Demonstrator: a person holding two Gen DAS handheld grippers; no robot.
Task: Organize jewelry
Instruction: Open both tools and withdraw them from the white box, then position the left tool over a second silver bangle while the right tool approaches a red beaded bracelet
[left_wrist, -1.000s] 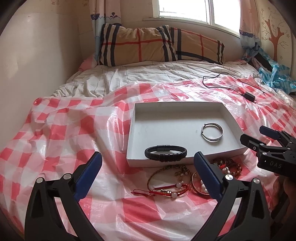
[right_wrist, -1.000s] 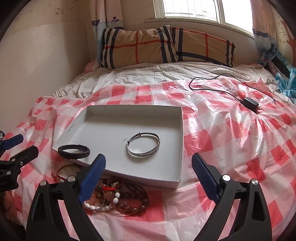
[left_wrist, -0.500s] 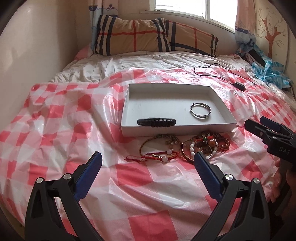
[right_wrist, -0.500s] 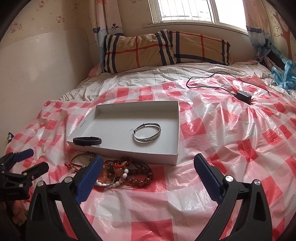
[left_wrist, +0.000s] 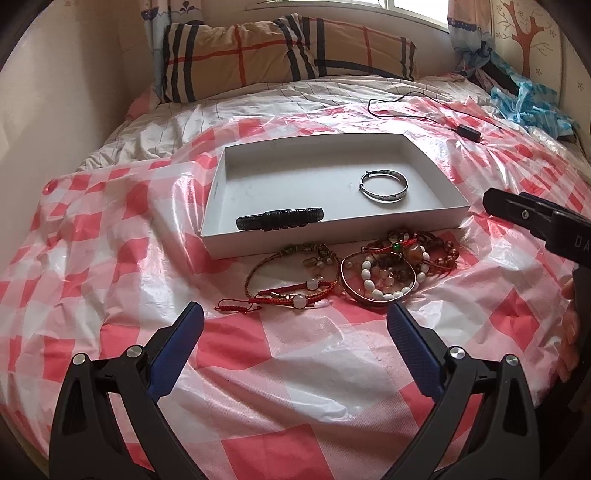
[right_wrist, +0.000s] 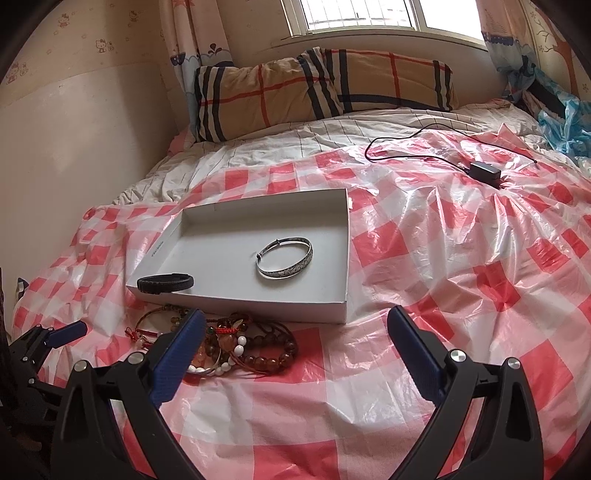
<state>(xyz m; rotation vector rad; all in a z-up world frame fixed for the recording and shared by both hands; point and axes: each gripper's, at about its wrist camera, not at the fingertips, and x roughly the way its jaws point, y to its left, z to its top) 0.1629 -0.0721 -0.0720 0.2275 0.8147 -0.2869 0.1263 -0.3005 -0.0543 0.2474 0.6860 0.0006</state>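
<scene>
A shallow white box (left_wrist: 432, 159) (right_wrist: 343, 258) lies on the bed. Inside it lie a silver bangle (left_wrist: 384, 185) (right_wrist: 285, 257) and a black braided bracelet (left_wrist: 279, 218) (right_wrist: 165, 283). In front of the box lies a pile of bead bracelets (left_wrist: 395, 271) (right_wrist: 255, 347) and red cord bracelets (left_wrist: 291, 286). My left gripper (left_wrist: 293, 332) is open and empty, a little short of the pile. My right gripper (right_wrist: 295, 332) is open and empty, just right of the pile; it also shows at the right edge of the left wrist view (left_wrist: 535, 218).
A red-and-white checked plastic sheet (left_wrist: 110, 258) (right_wrist: 461, 258) covers the bed. A black charger with its cable (left_wrist: 468, 132) (right_wrist: 484, 171) lies behind the box. Plaid pillows (right_wrist: 321, 92) lean at the head. A wall (right_wrist: 74, 155) runs along the left.
Both grippers have drawn back from the box and stayed open. The jewelry has not moved.
</scene>
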